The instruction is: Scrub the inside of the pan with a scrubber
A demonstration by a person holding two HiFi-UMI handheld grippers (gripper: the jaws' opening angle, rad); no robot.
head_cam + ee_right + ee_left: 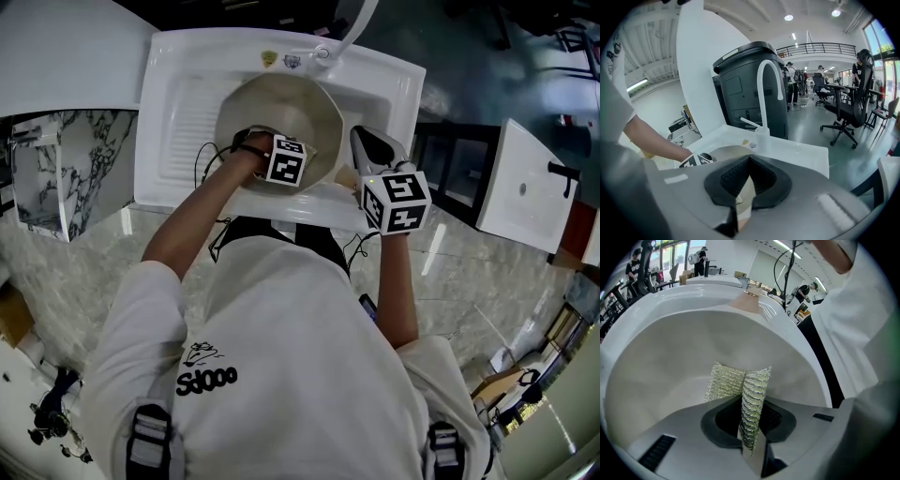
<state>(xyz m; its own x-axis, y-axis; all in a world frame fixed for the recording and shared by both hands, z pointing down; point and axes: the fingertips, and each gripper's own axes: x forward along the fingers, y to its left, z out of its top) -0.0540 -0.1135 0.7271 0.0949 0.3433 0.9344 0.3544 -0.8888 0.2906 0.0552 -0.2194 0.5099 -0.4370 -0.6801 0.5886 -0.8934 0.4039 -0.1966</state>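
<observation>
Left gripper view is showing the left gripper point(751, 432) pinching a folded mesh scrubber point(739, 385) tight, pressing it onto the inner wall of the pan point(670, 357) at frame centre, while the right gripper point(748, 180), apparently closing on the tan handle point(746, 199), is steadying that pan in the sink point(178, 94).

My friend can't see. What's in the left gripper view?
The left gripper is shut on a silvery mesh scrubber, held inside a pale pan. A white sink rim curves behind, and a white shirt fills the right side.
</observation>
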